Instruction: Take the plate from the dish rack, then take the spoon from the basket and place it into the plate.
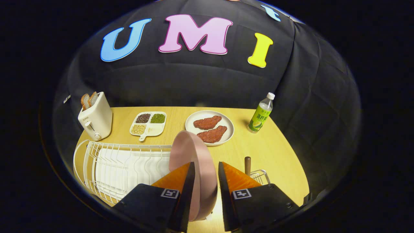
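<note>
one step looks partly done: beside the white dish rack (106, 168) left of the claw (205, 174), the pink plate (194, 152) stands on edge, clamped between the fingers. right, the spoon (247, 165) handle waits in its wire basket (261, 176).

Pink plate (194, 152) upright on edge beside white dish rack (97, 161).

Light wood table (278, 152), black cloth wall (194, 84) behind; lighting prob. overhead.
</note>
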